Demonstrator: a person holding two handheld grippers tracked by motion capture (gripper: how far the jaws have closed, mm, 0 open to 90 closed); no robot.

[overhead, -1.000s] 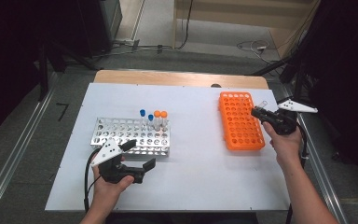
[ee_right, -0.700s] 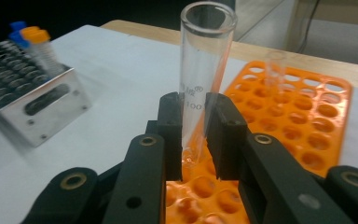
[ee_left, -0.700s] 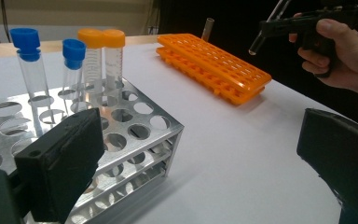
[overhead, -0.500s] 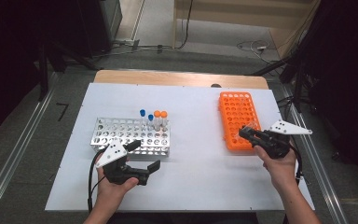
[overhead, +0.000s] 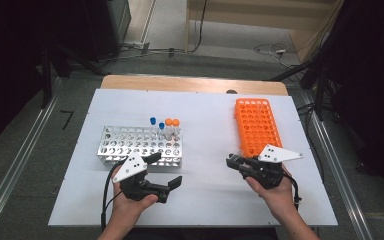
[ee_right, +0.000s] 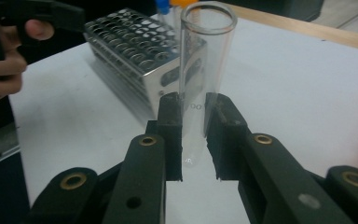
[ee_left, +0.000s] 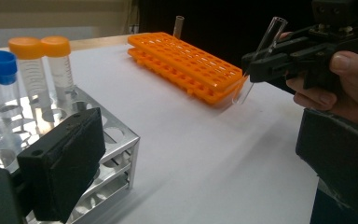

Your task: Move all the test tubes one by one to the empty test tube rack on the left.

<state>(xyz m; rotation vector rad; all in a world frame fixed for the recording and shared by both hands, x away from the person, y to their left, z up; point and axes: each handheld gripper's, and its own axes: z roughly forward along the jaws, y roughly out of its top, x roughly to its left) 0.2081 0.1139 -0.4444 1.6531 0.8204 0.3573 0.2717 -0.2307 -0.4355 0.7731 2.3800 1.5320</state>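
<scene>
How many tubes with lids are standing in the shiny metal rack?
4, all clustered at the far right end of the metal rack: two blue-capped tubes and two orange-capped tubes side by side. None looks hidden.

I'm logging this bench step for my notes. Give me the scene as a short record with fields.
surface: white table
right gripper: shut on a clear glass tube, uncapped, held off the table
left gripper: open, holding nothing
metal rack: four capped tubes at one end
orange rack: one glass tube at its far end
</scene>
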